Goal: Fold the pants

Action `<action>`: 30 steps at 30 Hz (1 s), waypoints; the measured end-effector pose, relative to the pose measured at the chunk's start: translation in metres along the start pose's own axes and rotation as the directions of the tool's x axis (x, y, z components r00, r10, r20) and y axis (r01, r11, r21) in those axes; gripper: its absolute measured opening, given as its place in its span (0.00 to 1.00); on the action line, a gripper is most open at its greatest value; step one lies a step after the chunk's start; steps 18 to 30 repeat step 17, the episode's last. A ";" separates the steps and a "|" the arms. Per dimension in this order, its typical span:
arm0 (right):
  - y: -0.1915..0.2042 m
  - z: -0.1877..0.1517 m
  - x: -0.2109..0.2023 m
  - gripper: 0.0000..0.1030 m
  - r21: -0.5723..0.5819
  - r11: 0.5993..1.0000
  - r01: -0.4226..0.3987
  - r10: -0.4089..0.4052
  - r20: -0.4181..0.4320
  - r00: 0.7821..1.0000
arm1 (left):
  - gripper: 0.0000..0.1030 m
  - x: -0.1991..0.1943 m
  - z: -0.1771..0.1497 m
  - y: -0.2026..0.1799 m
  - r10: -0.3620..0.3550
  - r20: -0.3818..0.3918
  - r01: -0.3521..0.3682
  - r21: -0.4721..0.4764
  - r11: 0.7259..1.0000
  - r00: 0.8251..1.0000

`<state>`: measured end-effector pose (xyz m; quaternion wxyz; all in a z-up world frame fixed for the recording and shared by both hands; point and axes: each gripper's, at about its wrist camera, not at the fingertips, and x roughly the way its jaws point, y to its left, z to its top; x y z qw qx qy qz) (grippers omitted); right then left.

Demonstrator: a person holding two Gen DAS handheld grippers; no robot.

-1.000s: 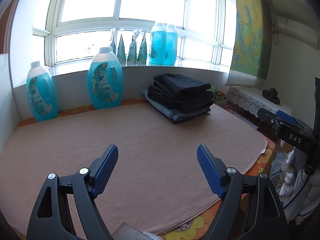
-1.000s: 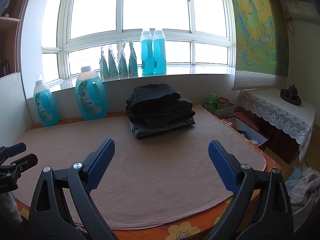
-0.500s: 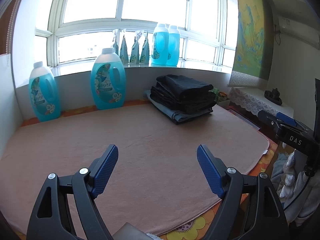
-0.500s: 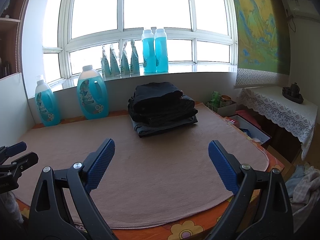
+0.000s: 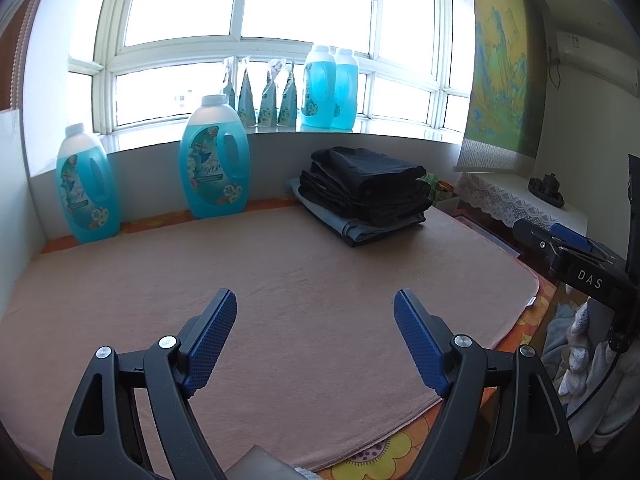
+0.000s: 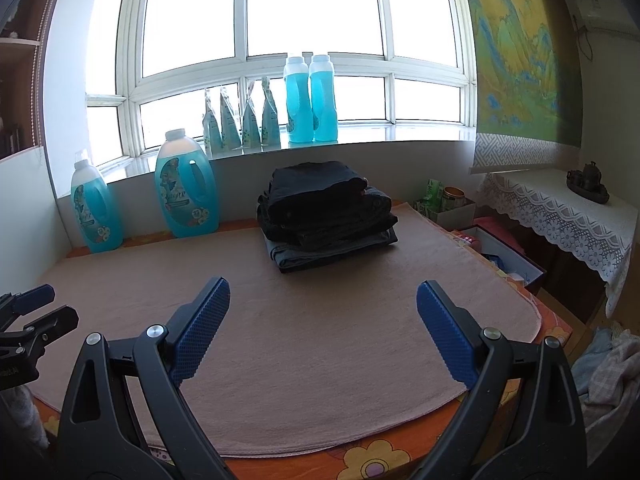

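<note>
A stack of folded dark pants sits at the far side of the pink mat, over a blue-grey pair at the bottom. It also shows in the right wrist view on the mat. My left gripper is open and empty, held above the mat's near part. My right gripper is open and empty too, above the mat's front edge. The right gripper shows at the right edge of the left wrist view; the left gripper shows at the left edge of the right wrist view.
Large blue detergent bottles stand at the mat's back left. More bottles and pouches line the windowsill. A lace-covered side table and an open box stand right. Loose clothes lie at the lower right.
Both views have shifted slightly, so the stack and bottles sit a little further right and lower. Both grippers stay open and nothing was picked up.
</note>
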<state>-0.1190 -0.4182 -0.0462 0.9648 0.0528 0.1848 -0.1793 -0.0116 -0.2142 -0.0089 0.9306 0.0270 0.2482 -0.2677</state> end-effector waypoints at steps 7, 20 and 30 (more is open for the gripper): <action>-0.001 -0.004 -0.002 0.94 0.002 1.000 0.000 0.000 -0.002 1.000 | 0.79 0.000 -0.001 -0.002 0.010 0.004 -0.010 0.005 1.000 1.000; -0.002 -0.006 0.001 0.94 0.010 1.000 0.002 -0.002 -0.008 1.000 | 0.79 0.001 -0.003 -0.005 0.009 0.005 -0.009 0.013 1.000 1.000; -0.002 -0.006 0.001 0.94 0.010 1.000 0.002 -0.002 -0.008 1.000 | 0.79 0.001 -0.003 -0.005 0.009 0.005 -0.009 0.013 1.000 1.000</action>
